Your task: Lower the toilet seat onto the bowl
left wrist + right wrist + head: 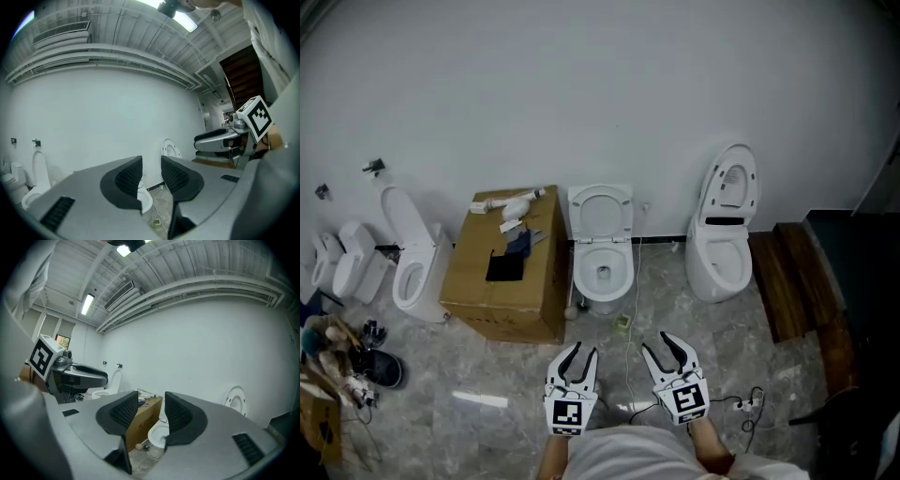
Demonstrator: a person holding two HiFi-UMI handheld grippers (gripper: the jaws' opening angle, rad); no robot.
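A white toilet stands against the wall straight ahead, its seat raised upright against the wall. Its bowl shows between the jaws in the left gripper view and in the right gripper view. Both grippers hang low, close to the person and well short of the toilet. My left gripper has its jaws nearly together, with nothing between them. The jaws of my right gripper stand a little apart and are empty.
A second white toilet with its seat and lid up stands to the right, beside a wooden step. A cardboard box with small items on top sits left of the middle toilet. Further left are another toilet and clutter. A cable lies on the floor.
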